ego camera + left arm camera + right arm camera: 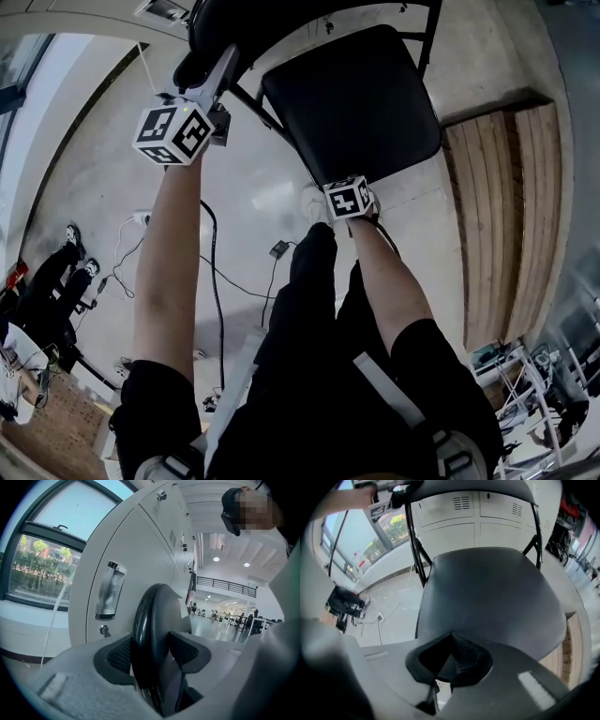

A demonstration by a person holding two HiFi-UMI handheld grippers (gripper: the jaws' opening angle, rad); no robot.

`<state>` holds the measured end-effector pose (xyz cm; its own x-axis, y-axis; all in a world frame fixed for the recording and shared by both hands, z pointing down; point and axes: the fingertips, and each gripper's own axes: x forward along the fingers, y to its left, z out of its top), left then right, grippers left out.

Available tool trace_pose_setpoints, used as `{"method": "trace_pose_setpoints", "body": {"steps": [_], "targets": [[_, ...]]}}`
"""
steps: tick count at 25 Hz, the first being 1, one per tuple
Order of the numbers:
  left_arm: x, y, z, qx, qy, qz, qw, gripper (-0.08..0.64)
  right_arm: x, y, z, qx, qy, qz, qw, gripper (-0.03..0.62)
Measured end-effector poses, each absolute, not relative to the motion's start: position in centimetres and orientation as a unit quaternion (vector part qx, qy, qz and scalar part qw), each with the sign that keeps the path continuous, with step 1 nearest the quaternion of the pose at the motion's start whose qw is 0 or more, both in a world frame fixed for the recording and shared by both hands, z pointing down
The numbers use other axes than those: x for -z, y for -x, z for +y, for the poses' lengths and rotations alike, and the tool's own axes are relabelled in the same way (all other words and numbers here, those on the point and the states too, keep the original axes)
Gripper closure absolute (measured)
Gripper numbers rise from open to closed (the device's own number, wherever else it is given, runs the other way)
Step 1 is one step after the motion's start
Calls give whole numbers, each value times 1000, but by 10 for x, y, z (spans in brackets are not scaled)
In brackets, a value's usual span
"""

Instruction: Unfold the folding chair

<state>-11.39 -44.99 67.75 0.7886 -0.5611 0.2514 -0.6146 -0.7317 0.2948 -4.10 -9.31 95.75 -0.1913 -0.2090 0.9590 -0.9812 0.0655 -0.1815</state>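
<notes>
The black folding chair stands opened out; its seat (352,103) (487,597) lies flat under my right hand. The backrest (220,28) (157,620) (478,487) rises at the far side on black tubes. My left gripper (217,67) (150,653) reaches nearly level to the backrest's top edge. Its jaws stand wide and open, with that padded edge between the pads and close to both. My right gripper (349,187) (452,637) points steeply down at the seat's near edge. It is shut with nothing in it, its tips just over the rim.
Grey lockers (136,550) (478,522) stand right behind the chair, and a window (42,559) is to their left. Cables (216,272) run over the pale floor by my legs. A wooden platform (502,216) lies to the right, and dark bags (47,281) lie at far left.
</notes>
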Motion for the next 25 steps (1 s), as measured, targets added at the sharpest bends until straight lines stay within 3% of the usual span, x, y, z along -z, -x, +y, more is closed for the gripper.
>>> {"method": "trace_pose_setpoints", "body": {"steps": [8, 14, 16, 19, 21, 25], "targets": [[-668, 142, -417, -176, -897, -395, 97, 302, -870, 20, -142, -443, -554, -634, 310, 588], [-628, 141, -352, -130, -889, -408, 164, 308, -772, -17, -185, -364, -604, -666, 243, 588], [-601, 140, -329, -107, -894, -404, 159, 338, -731, -26, -192, -340, -612, -685, 199, 588], [-548, 141, -291, -58, -900, -413, 129, 503, -660, -37, -195, -296, -604, -727, 133, 588], [-520, 142, -267, -35, -897, -425, 116, 557, -619, -44, -192, -260, -597, -751, 110, 588], [-484, 135, -215, -23, -893, -440, 94, 563, -558, -53, -164, -200, -579, -785, 93, 588]]}}
